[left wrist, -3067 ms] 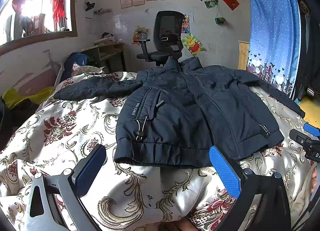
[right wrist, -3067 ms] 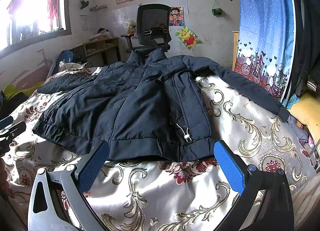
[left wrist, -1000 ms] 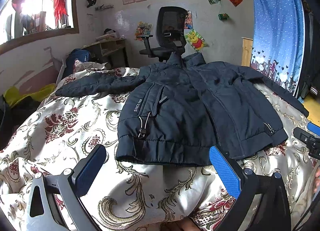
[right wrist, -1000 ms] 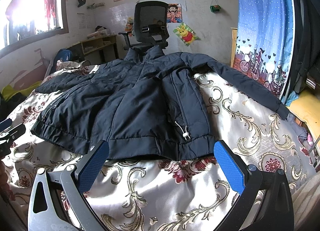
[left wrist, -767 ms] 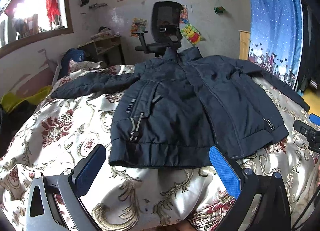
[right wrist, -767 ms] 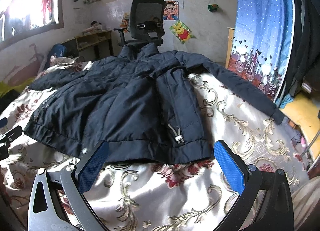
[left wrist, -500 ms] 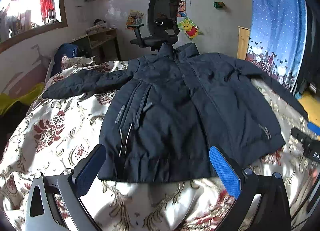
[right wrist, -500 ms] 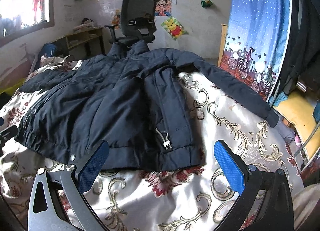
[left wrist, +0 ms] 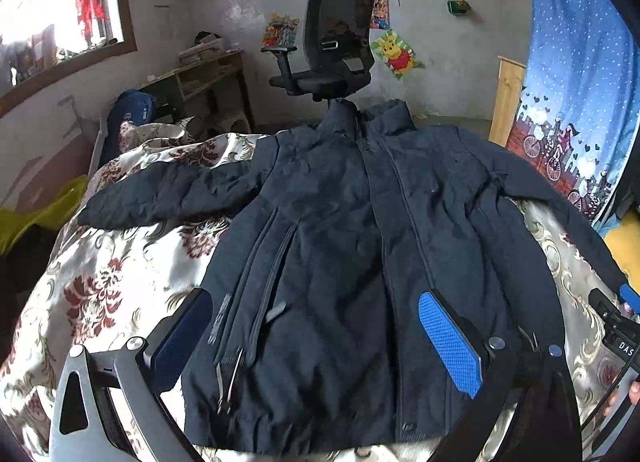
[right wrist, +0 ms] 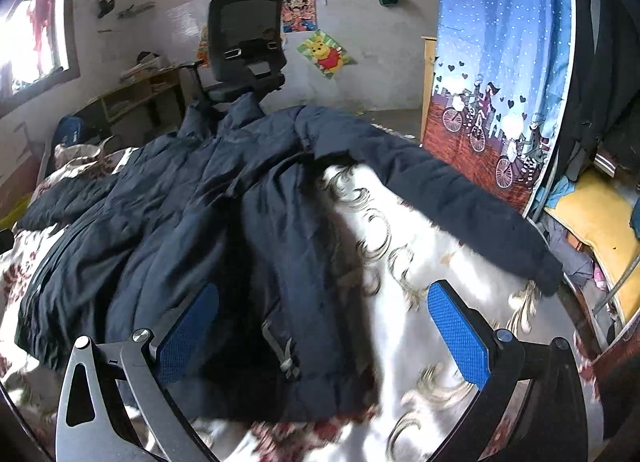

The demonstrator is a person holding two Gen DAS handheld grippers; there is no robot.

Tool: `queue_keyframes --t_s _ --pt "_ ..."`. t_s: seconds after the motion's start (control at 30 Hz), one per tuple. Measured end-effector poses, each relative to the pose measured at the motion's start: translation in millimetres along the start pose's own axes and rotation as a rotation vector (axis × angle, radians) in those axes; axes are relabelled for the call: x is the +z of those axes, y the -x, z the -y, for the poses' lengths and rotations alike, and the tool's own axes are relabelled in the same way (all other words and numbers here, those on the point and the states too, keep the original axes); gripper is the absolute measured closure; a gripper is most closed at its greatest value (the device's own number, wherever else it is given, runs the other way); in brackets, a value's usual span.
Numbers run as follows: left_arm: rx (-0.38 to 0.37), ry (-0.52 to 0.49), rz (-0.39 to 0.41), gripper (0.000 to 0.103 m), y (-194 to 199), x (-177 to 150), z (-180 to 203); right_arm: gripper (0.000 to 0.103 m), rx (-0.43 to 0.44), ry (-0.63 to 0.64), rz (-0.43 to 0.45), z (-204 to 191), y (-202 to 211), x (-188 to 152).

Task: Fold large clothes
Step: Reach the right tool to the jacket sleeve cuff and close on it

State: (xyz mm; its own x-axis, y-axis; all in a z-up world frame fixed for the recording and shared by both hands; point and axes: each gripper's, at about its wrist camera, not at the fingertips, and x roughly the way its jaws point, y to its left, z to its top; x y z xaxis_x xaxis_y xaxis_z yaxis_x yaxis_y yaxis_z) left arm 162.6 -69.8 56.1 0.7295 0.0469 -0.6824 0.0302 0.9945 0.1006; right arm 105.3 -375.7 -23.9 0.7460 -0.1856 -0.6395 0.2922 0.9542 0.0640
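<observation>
Fabric: dark navy padded jacket [left wrist: 340, 246], front up and sleeves spread on a floral satin bedspread [left wrist: 104, 286]; likely bulky, soft, slippery.
Grip: hem corners or cuffs look best.
Left gripper [left wrist: 316, 338]: jaws wide, empty, above the hem.
Right gripper [right wrist: 324, 334]: wide, empty, over the hem's right corner.
Views: left wrist shows the far left sleeve [left wrist: 172, 194]; right wrist shows the right sleeve's cuff [right wrist: 544, 270] at the bed's edge.

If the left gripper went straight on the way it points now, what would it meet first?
Most likely the dark navy jacket: the open left gripper aims at its lower front panel, spread on the floral bedspread. Depth is uncertain.
</observation>
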Motion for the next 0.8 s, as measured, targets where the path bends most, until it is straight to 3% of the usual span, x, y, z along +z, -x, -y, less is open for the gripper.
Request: queue_keyframes --t_s 0.13,0.4,0.5,0.7,0.8 --pt "-0.017 -0.038 0.003 0.000 -19 31 16 0.001 -0.049 -0.073 0.012 21 -13 12" --pt "-0.094 -0.150 0.042 0.000 -80 89 63 0.001 -0.114 -0.388 0.030 76 -55 16" --pt "-0.131 -0.176 0.028 0.000 -117 110 85 0.001 -0.088 -0.482 0.032 85 -72 16" --pt "-0.192 -0.245 0.027 0.000 -172 149 135 0.001 0.018 -0.789 -0.024 97 -103 -7" --pt "-0.220 -0.257 0.032 0.000 -198 162 164 0.001 0.026 -0.875 0.022 104 -113 -12"
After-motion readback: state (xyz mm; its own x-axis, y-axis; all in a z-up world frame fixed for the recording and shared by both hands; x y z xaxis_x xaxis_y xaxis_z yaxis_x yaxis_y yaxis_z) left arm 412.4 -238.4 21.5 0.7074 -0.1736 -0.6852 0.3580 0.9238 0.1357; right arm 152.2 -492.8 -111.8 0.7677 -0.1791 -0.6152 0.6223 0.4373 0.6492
